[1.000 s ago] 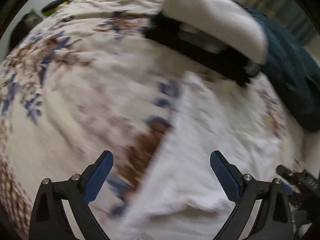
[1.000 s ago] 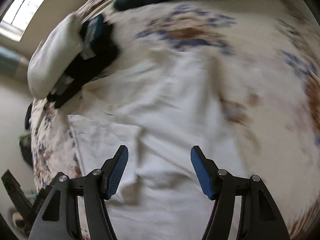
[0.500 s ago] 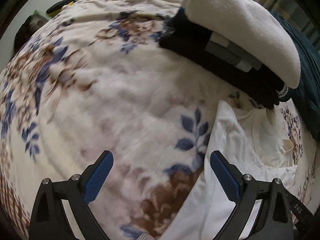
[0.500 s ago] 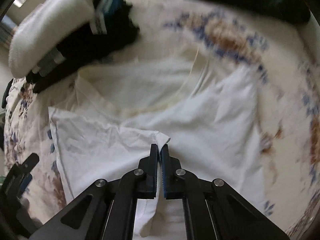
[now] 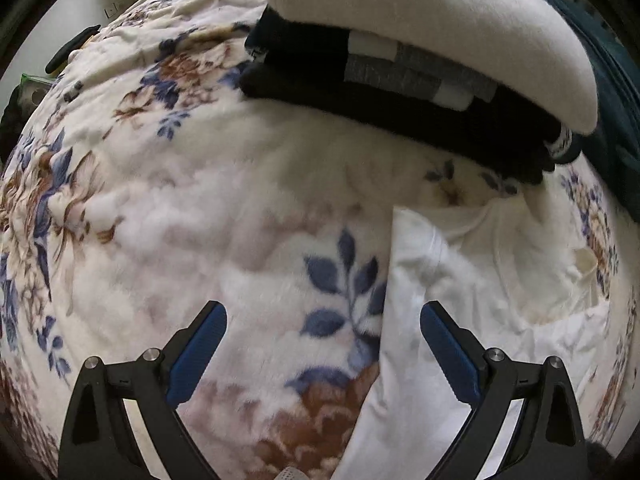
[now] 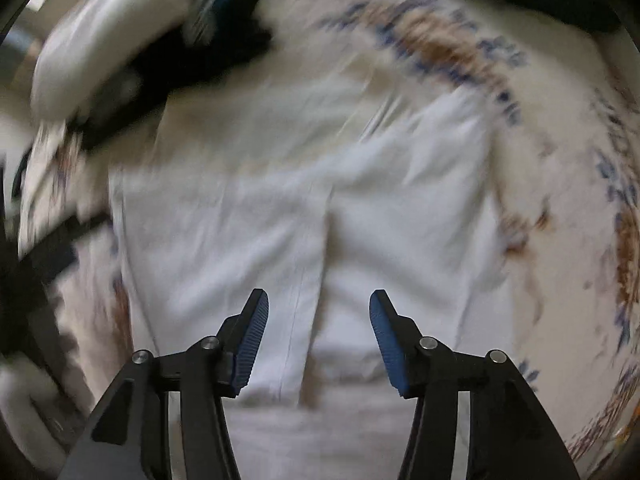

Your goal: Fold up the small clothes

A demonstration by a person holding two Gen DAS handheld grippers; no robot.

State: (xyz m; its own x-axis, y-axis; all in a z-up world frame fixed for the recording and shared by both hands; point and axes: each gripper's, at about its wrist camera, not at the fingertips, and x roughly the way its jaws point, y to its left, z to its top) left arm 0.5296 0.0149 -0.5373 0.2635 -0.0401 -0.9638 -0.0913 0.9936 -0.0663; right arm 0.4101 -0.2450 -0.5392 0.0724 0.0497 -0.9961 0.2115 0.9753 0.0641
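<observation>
A small white garment lies spread on the floral blanket, with a folded flap edge running down its middle. My right gripper is open and empty just above its near part; this view is motion-blurred. In the left wrist view the same garment lies at the lower right. My left gripper is open and empty over the blanket, its right finger above the garment's left edge.
A stack of folded clothes, black ones under a cream one, sits on the blanket beyond the garment; it also shows in the right wrist view. A dark teal fabric lies at the far right.
My right gripper, shut on the garment's flap half a second ago, has opened and let it go. My left gripper moved closer to the folded stack and stayed open.
</observation>
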